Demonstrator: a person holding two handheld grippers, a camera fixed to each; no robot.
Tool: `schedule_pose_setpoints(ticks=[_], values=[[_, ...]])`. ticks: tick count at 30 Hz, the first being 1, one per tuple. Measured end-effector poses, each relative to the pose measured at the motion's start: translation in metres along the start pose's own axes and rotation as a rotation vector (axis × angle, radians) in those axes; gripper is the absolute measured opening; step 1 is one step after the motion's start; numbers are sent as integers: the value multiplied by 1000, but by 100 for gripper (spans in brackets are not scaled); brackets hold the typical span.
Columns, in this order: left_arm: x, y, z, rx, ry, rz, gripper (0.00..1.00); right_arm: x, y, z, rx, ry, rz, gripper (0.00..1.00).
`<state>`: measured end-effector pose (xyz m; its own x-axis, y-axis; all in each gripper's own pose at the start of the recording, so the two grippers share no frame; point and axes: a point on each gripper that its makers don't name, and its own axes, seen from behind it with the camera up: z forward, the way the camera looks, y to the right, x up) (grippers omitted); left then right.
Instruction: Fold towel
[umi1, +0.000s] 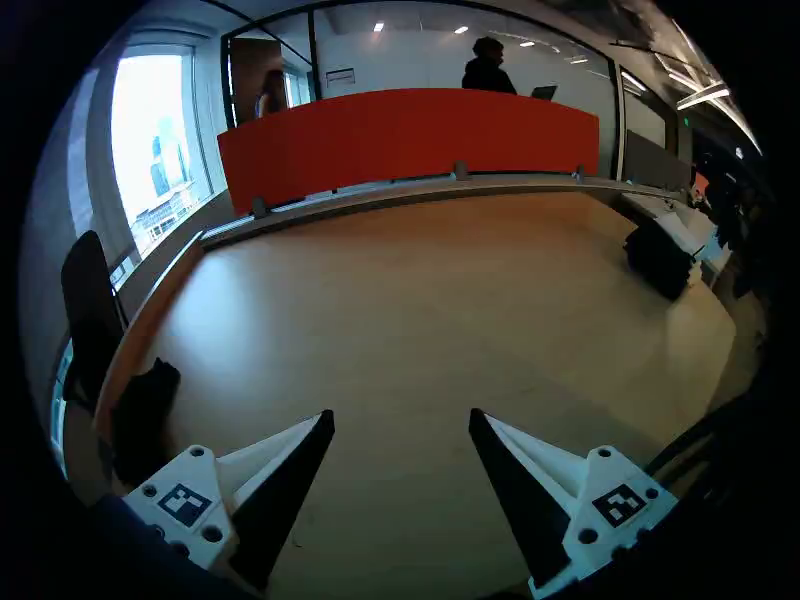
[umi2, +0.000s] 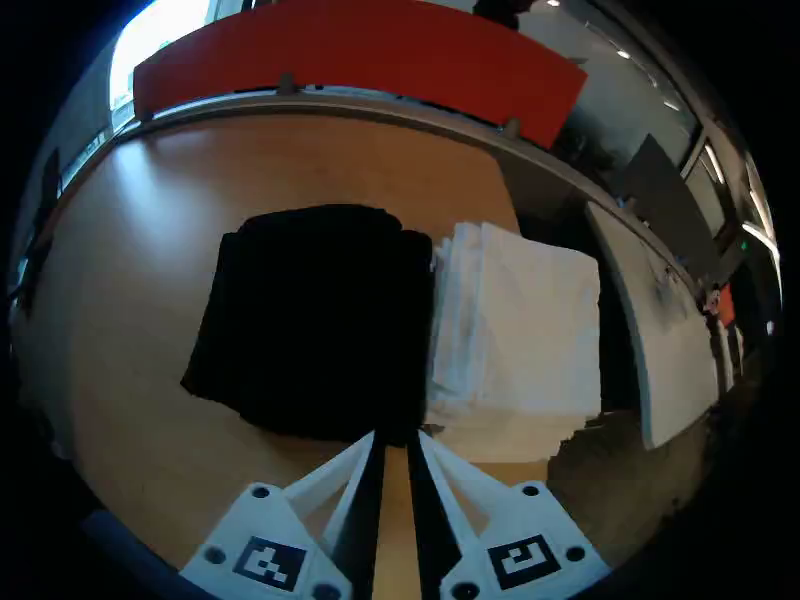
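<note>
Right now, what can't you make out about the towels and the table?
Right gripper view: folds and layers of the black towel, lost in its darkness.
Right gripper view: whether the tips of the right gripper touch that towel's near edge; dark against dark.
Right gripper view: layers of the white towel stack, too blurred to count.
Left gripper view: the dark object at the far right of the table, too small to identify.
</note>
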<state>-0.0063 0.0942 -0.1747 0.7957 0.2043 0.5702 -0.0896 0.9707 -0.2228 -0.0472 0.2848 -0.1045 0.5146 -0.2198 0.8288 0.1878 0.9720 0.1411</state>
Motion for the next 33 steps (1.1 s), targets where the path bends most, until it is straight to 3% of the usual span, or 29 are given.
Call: schedule_pose_setpoints(ticks=[3, 9, 33], values=[[0, 0, 0, -1, 1, -1, 100, 4, -2, -2, 10, 12, 5, 53], [1, -1, 1, 0, 3, -1, 100, 15, -5, -5, 20, 38, 15, 67], [-1, -13, -5, 39, -4, -25, 100, 92, -11, 19, 48, 109, -4, 68]])
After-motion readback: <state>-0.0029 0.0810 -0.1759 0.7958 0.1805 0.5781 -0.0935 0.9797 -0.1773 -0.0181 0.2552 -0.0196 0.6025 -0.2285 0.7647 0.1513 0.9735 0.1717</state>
